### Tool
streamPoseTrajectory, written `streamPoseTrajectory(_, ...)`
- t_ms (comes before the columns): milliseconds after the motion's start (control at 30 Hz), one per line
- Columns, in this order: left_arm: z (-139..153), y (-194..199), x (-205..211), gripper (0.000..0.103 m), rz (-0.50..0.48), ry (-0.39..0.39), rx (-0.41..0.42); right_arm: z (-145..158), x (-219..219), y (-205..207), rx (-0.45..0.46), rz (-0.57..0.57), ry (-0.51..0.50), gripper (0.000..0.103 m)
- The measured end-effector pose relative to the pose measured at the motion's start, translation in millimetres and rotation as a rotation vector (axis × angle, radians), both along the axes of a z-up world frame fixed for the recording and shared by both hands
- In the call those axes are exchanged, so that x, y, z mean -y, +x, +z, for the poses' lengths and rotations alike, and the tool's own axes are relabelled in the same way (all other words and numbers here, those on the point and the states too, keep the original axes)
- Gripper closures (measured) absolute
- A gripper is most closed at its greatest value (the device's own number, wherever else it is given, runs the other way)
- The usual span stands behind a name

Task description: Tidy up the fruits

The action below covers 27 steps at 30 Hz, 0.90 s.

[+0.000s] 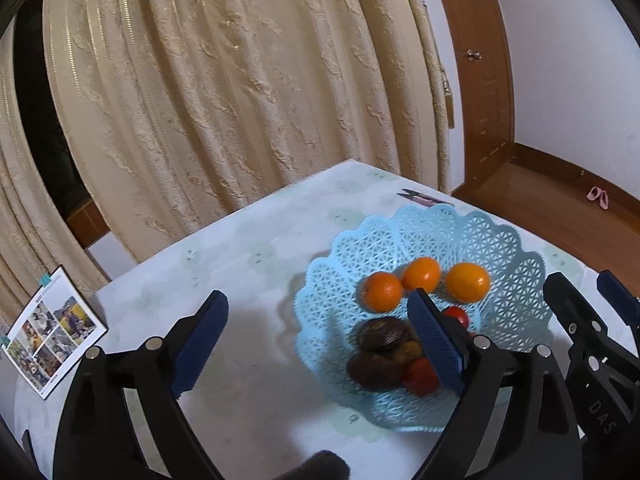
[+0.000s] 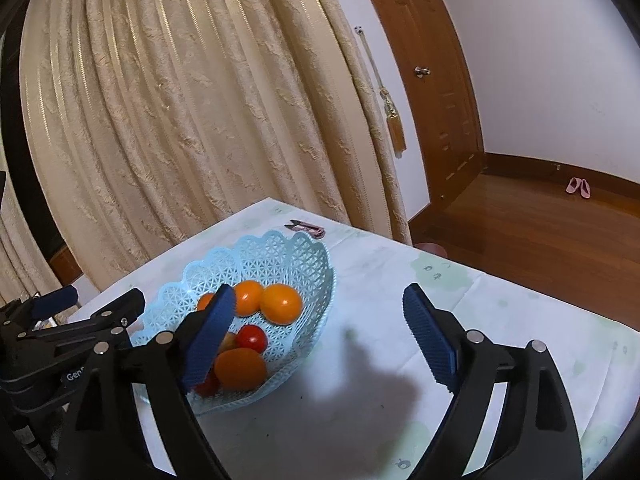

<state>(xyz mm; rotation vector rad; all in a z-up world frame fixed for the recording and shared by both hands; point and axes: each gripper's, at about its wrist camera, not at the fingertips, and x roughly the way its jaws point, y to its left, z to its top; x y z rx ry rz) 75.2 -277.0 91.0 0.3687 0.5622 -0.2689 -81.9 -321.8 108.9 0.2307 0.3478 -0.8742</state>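
Observation:
A light blue lattice basket (image 1: 500, 236) stands on the white table (image 1: 256, 380); it also shows in the right wrist view (image 2: 280, 252). It holds three oranges (image 1: 467, 282), dark brown fruits (image 1: 384, 334) and small red tomatoes (image 1: 420, 376). In the right wrist view I see oranges (image 2: 281, 303), a red tomato (image 2: 252, 338) and an orange fruit (image 2: 240, 369) in it. My left gripper (image 1: 316, 344) is open and empty, above the table at the basket's left rim. My right gripper (image 2: 320, 340) is open and empty, just right of the basket.
A photo card (image 1: 52, 332) lies at the table's left edge. Small pink-handled scissors (image 2: 306, 229) lie behind the basket. A cream curtain (image 1: 240, 80) hangs behind the table. A wooden floor (image 2: 540, 232) and pink slippers (image 2: 578, 187) are to the right.

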Motion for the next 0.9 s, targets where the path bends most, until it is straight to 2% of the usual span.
streamPoseTrajectory(67,-0.3,-1.8,-6.0,0.01,0.011,0.002,0.004,-2.0,-1.6,2.6,-0.016,0.021,0.011,0.009)
streamPoseTrajectory(200,-0.6,-4.5,-17.1,0.005,0.032,0.01,0.009,-3.2,-9.3,4.9,-0.035,0.047,0.001,0.007)
streamPoseTrajectory(400,1.4,-11.2,-35.7,0.005,0.085,0.015,0.044,-3.7,-23.2,1.9,-0.053,0.063,-0.025,0.004)
streamPoseTrajectory(500,2.7,-14.0,-42.8,0.005,0.105,0.018,0.071,-4.4,-32.1,4.6,-0.091,0.079,-0.048,0.003)
streamPoseTrajectory(700,1.6,-19.8,-49.4,0.005,0.117,0.033,0.112,-8.5,-57.3,19.8,-0.221,0.108,-0.165,0.003)
streamPoseTrajectory(900,0.7,-20.7,-53.3,0.005,0.114,0.036,0.117,-9.1,-59.6,20.7,-0.239,0.107,-0.174,0.003)
